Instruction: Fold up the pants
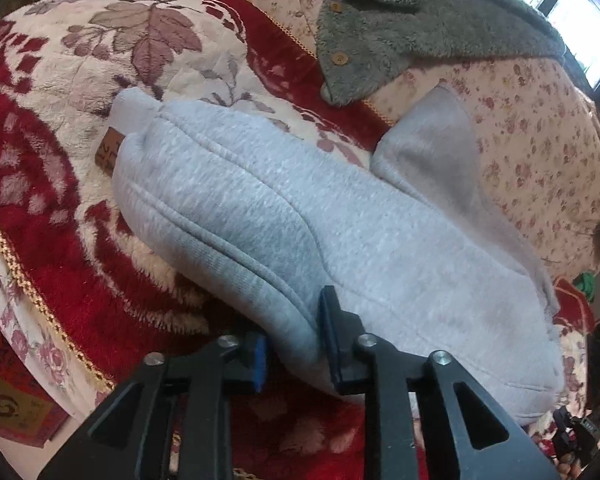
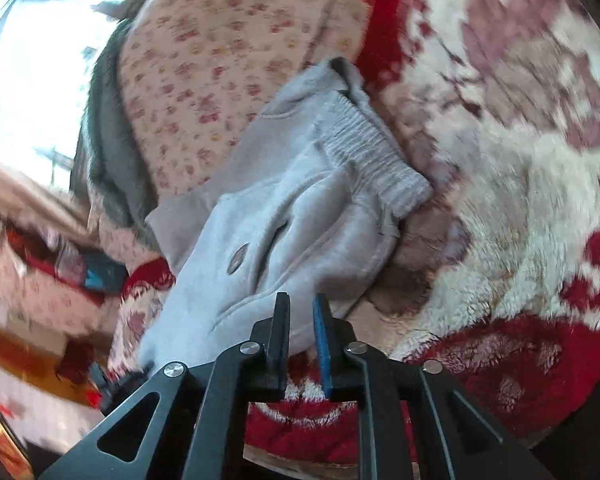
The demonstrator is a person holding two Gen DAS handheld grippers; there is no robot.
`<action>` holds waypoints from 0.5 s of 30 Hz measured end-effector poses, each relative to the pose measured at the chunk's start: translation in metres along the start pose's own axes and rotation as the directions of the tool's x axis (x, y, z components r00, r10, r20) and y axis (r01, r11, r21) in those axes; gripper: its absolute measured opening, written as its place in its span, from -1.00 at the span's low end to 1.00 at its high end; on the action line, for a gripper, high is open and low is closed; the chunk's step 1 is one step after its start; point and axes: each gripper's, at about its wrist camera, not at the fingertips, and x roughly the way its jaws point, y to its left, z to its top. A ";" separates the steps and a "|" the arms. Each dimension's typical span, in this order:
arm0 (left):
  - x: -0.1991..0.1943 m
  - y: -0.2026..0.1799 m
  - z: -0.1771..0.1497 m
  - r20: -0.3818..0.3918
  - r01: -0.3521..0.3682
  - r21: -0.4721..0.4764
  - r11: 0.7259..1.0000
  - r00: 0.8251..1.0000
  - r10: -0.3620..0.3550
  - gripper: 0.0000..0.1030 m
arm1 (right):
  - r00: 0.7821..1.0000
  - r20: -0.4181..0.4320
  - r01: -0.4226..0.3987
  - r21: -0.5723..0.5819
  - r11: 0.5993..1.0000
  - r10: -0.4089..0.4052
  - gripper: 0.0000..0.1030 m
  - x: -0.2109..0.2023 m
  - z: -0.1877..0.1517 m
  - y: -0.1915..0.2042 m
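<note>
You have one pair of light grey fleece pants (image 1: 284, 216), one grey-green fuzzy jacket (image 1: 412, 20) showing two round wooden buttons (image 1: 340, 58), one red-and-cream floral plush blanket (image 1: 60, 208), one pink floral quilt (image 1: 540, 140), and two black grippers, left (image 1: 296, 344) and right (image 2: 300, 320).

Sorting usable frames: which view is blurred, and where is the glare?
Right wrist view: motion blur smears the blanket and left clutter; the window is blown out white. Left wrist view: sharper, grey pants crisp, mild window glare top right; fisheye bending in both.
</note>
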 end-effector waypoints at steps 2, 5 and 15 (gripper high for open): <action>-0.001 0.001 -0.002 -0.005 -0.011 0.000 1.000 1.000 0.011 -0.03 | 1.000 -0.004 0.018 -0.005 1.000 -0.018 -0.65 0.000 -0.001 -0.002; -0.009 0.010 -0.001 0.033 -0.005 -0.041 0.999 0.999 0.006 0.29 | 0.999 -0.036 0.018 0.013 1.000 -0.017 0.37 0.005 -0.006 -0.004; -0.016 0.066 0.020 0.107 -0.006 -0.270 0.963 0.994 0.036 0.41 | 0.997 -0.077 -0.009 0.051 0.999 0.013 0.69 0.044 -0.001 -0.002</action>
